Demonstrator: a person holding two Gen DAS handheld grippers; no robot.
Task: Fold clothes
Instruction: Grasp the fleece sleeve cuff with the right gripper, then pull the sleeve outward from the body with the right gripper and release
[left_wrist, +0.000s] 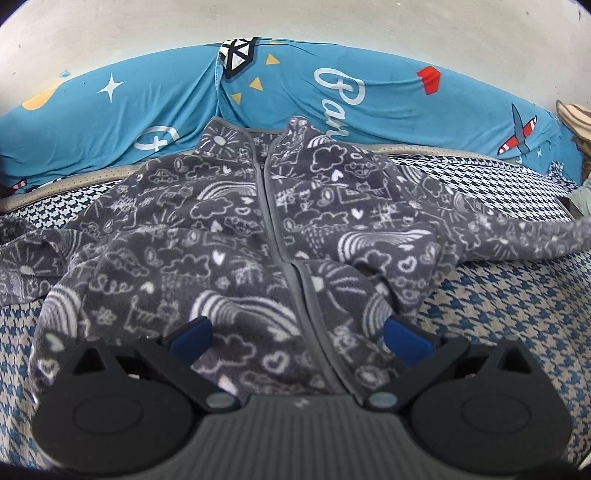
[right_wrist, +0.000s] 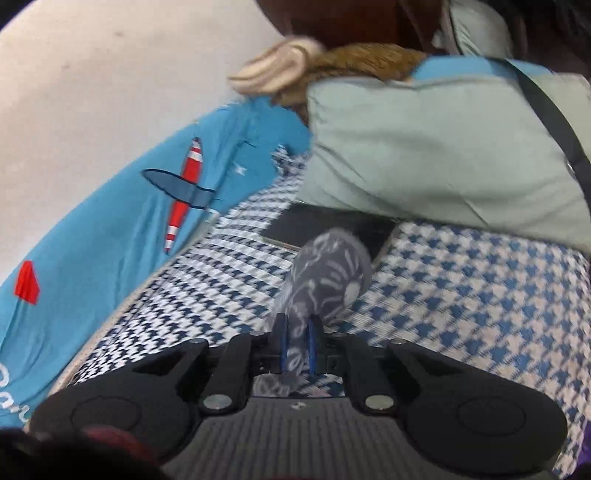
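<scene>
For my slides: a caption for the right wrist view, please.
Right gripper shut on the jacket's sleeve above the houndstooth cover.

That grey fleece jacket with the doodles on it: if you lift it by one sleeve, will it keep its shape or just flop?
Probably flop: the jacket lies in soft wrinkles, and the sleeve pinched in the right tool bends limply. It looks light for its size. The fuzzy pile should grip rather than slip.
</scene>
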